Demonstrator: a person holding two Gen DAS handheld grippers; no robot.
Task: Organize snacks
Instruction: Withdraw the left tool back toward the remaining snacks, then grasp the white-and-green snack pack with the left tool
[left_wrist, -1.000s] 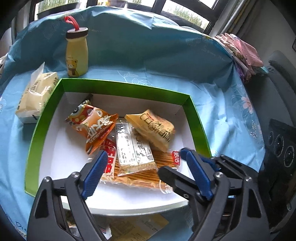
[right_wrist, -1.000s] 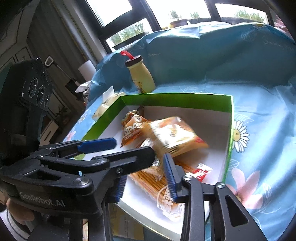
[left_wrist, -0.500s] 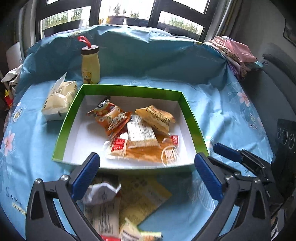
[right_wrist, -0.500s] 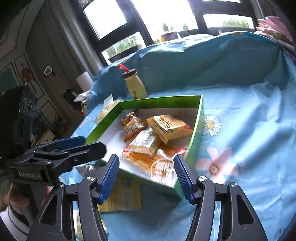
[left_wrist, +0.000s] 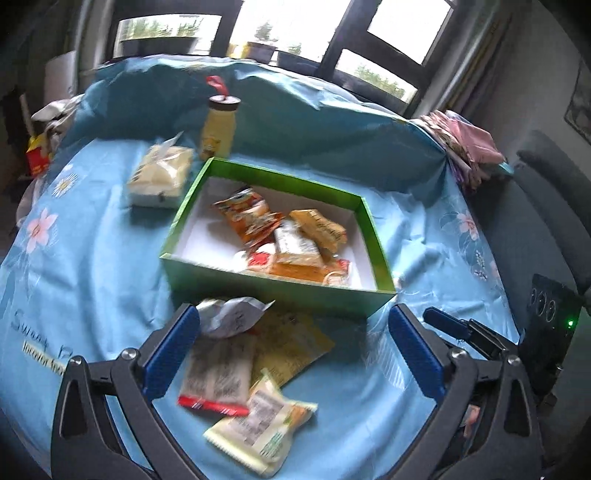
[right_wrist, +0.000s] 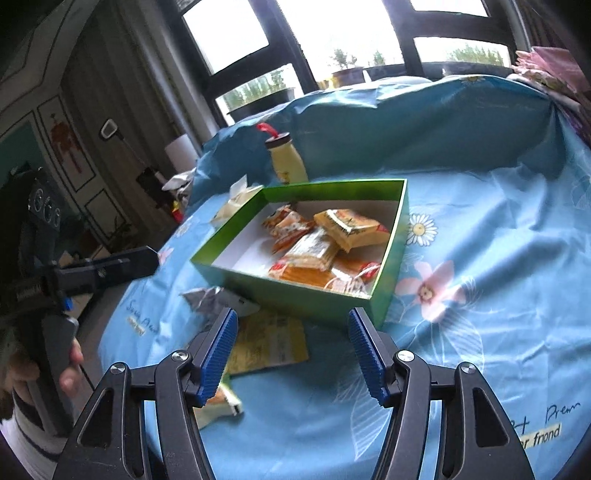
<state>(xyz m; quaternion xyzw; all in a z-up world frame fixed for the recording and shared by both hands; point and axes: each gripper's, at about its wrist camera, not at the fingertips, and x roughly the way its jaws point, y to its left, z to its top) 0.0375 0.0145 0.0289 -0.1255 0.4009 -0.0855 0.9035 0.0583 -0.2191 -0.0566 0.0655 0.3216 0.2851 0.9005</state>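
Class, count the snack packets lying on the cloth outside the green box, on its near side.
4: a crumpled silver one, a flat yellow one, a red-edged one, a pale one nearest. Others may be hidden.

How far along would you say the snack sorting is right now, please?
Partly done: several packets already lie in the green box. Nothing is in hand; the left gripper and right gripper are both open and empty. Left: the loose packets on the tablecloth in front of the box.

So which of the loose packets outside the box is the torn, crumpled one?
The silver wrapper, lying against the green box's near wall by the left gripper's left finger. The flat yellow packet, red-edged pack and pale packet look sealed.
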